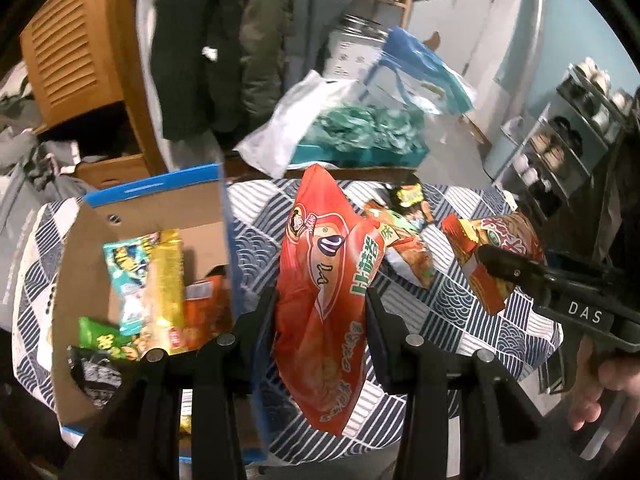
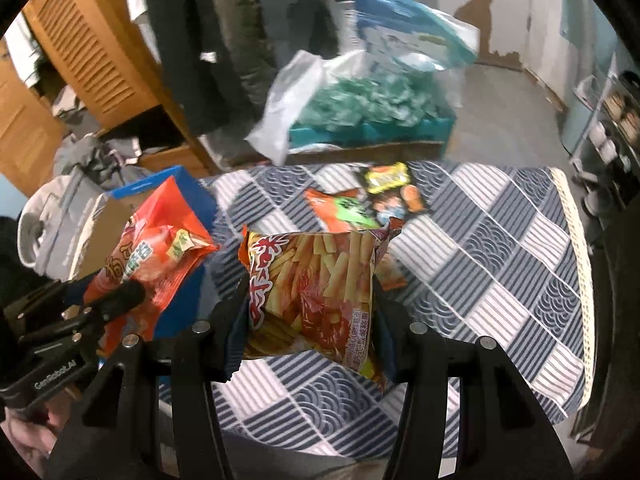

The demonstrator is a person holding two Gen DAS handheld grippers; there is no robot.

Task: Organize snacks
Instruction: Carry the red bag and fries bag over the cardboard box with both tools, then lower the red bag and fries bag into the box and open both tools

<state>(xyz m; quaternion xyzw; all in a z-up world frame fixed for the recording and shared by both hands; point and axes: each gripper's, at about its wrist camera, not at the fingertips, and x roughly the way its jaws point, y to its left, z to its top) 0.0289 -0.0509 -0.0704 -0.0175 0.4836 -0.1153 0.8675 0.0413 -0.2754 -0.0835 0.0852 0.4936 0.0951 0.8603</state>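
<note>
Between the left tool's (image 1: 320,304) closed jaws hangs a big red snack bag (image 1: 324,280), pinched at its middle and lifted just right of the cardboard box (image 1: 152,224). The right tool (image 2: 310,300) grips a fries packet (image 2: 316,292) by both side edges, raised above the checked surface (image 2: 480,248), further right of the box. Inside the box, several packets already stand together, a gold packet (image 1: 166,280) among them. Two more packets (image 2: 360,200) lie on the surface, beyond the fries packet and well right of the box. To do this step well, I judge the red bag should travel over the box's blue wall with its floppy lower end clearing the rim, then drop into the free space right of the gold packet; the fries packet should wait its turn so the tools don't collide.
</note>
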